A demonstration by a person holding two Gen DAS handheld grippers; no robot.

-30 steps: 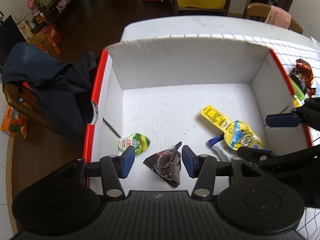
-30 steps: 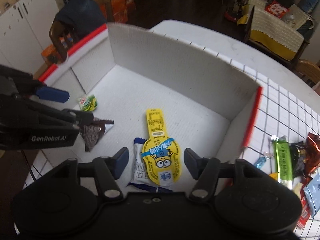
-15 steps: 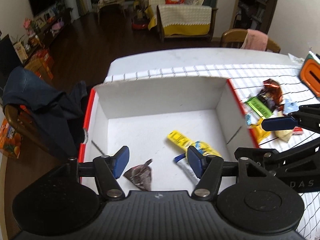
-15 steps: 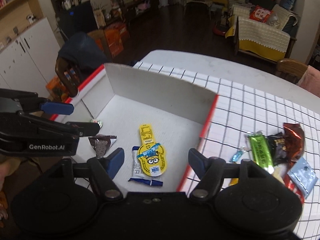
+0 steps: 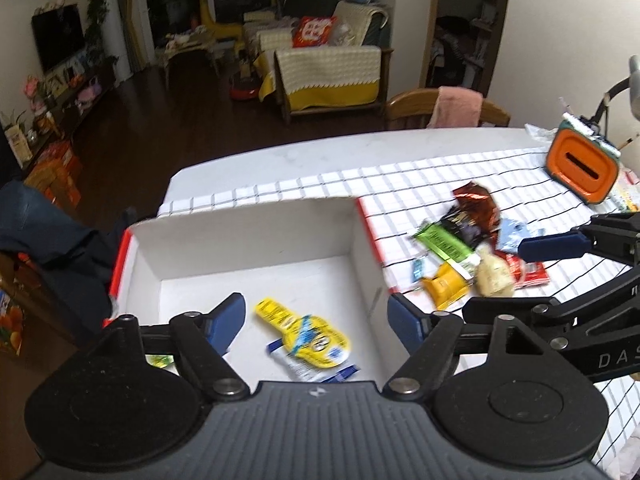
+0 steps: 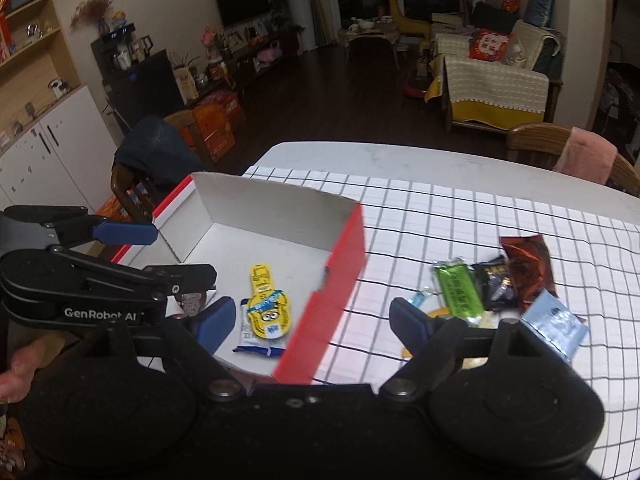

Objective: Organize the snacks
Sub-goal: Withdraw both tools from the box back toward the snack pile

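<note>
Both grippers, left gripper [image 5: 316, 316] and right gripper [image 6: 310, 318], have risen from the box [image 6: 344, 264], jaws opening, empty. Beside the box, the green bar [image 6: 458, 290]: light, crinkly, slippery; pinch mid-length.

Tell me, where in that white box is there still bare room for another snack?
The far half of the box, between its back wall and the yellow packet, is bare. The near floor holds that packet and others. The snack pile on the checked cloth is crowded; cloth beyond it lies free.
</note>
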